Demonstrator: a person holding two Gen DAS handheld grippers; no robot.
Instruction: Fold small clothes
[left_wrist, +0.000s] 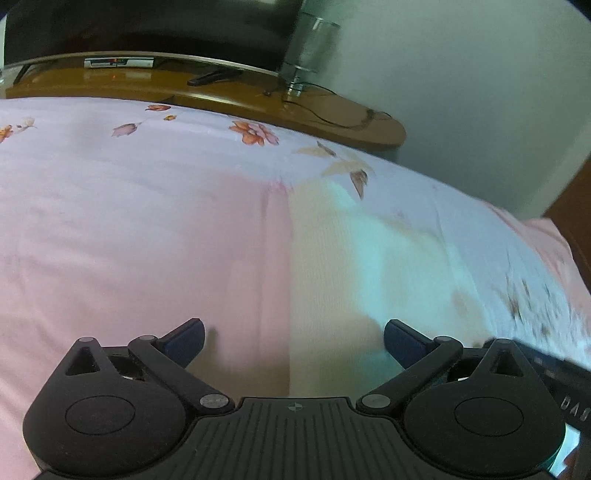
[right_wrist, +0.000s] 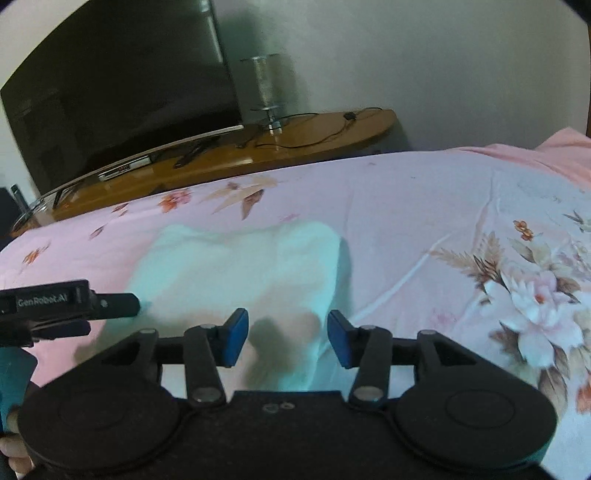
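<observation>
- left gripper (left_wrist: 293, 341): black linkage body, blue pads, fingers (left_wrist: 186, 341) spread wide with nothing between them; they hang over the bed, straddling the seam between pink sheet and pale cloth.
- right gripper (right_wrist: 287, 338): same build, flat blue rubbery pads, fingers (right_wrist: 236, 338) partly spread, no cloth pinched; the garment's near edge lies under the gap.
- small garment (right_wrist: 236, 266): pale white-mint, soft knit look, roughly rectangular with rounded top corners and a shallow dip in the upper edge; lies flat on the bed, centre-left of the right wrist view. in the left wrist view it sits centre-right, blurred, with a straight vertical left edge (left_wrist: 332, 258).
- bedsheet (right_wrist: 406, 206): smooth pink-lilac cotton, light creases, printed flowers and tan leaves, big bloom at right.
- left gripper's side also shows at left edge of the right wrist view (right_wrist: 66, 301), matte black with white lettering.
- wooden cabinet (left_wrist: 229, 92): glossy brown, curved edge, upper frame, carrying a dark tv (right_wrist: 122, 85), a clear glass cylinder (left_wrist: 310, 44) and thin black cables.
</observation>
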